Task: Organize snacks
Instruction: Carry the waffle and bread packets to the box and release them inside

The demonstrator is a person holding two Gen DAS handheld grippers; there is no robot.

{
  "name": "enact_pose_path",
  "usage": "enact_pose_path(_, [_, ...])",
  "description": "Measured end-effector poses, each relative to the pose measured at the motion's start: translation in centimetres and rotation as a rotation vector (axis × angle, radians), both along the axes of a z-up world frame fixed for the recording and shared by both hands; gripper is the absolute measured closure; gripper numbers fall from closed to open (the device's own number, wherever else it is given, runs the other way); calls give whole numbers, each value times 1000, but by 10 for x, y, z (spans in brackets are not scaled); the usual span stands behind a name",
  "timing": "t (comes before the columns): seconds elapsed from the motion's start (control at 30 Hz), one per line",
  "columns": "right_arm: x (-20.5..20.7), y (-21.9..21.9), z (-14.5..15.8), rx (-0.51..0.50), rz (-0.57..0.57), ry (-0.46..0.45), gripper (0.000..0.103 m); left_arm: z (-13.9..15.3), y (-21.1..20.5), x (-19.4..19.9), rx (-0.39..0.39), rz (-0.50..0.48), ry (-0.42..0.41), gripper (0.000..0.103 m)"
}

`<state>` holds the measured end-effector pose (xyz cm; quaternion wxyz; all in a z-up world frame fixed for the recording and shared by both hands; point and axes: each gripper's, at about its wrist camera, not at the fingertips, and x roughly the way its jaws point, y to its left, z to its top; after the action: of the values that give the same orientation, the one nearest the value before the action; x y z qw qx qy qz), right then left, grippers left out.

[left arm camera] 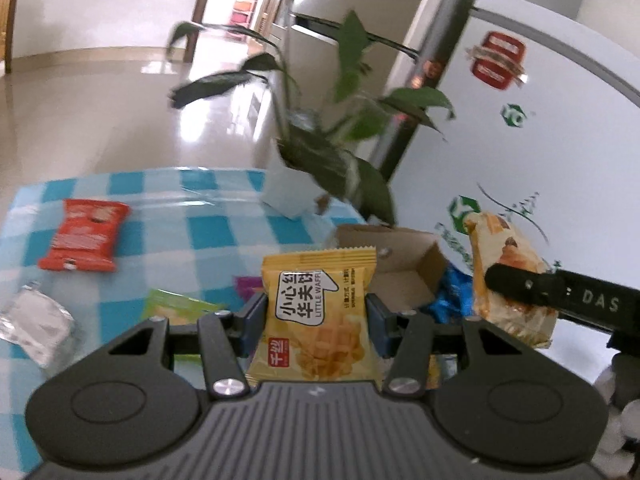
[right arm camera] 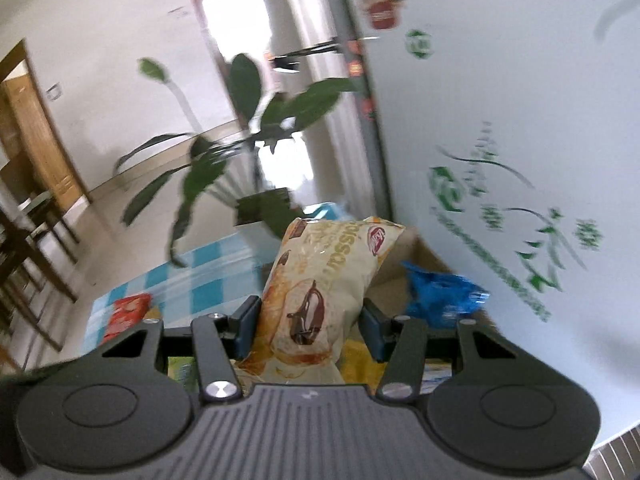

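Note:
My left gripper [left arm camera: 316, 312] is shut on a yellow waffle packet [left arm camera: 320, 320], held upright above the table. Just behind it stands an open cardboard box [left arm camera: 404, 264] with blue wrappers [left arm camera: 452, 296] inside. My right gripper [right arm camera: 308, 328] is shut on a cream croissant packet [right arm camera: 320, 292], which also shows in the left wrist view as the croissant packet [left arm camera: 508, 280] beside the box, with a black finger [left arm camera: 532, 286] of the right gripper across it. In the right wrist view the blue wrappers [right arm camera: 440, 292] lie in the box [right arm camera: 420, 248] behind the croissant packet.
A blue-checked tablecloth [left arm camera: 208, 232] carries a red packet [left arm camera: 84, 236], a silver foil packet [left arm camera: 36, 324] and a green packet [left arm camera: 176, 304]. A potted plant [left arm camera: 316, 152] in a white pot stands at the table's far edge. A white fridge [left arm camera: 540, 140] rises on the right.

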<state>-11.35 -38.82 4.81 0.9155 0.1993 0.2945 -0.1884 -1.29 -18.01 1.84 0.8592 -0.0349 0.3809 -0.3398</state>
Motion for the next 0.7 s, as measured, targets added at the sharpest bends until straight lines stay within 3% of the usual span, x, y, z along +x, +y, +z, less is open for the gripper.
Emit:
enact_pose_path(0.23, [-15, -23, 0, 37, -95, -14, 45, -7, -48, -14, -37, -50, 57, 51])
enact_pose_path(0.5, [-21, -34, 2, 40, -167, -18, 42, -11, -92, -34, -12, -138, 53, 51])
enact_pose_path(0.6, [-23, -37, 2, 38, -191, -26, 36, -14, -101, -38, 0, -159, 55, 37])
enact_pose_path(0.63, [-23, -38, 2, 38, -195, -27, 30, -14, -103, -39, 11, -161, 57, 24])
enact_pose_path(0.7, [-23, -38, 4, 34, -202, -32, 26, -13, -107, -44, 40, -163, 39, 19])
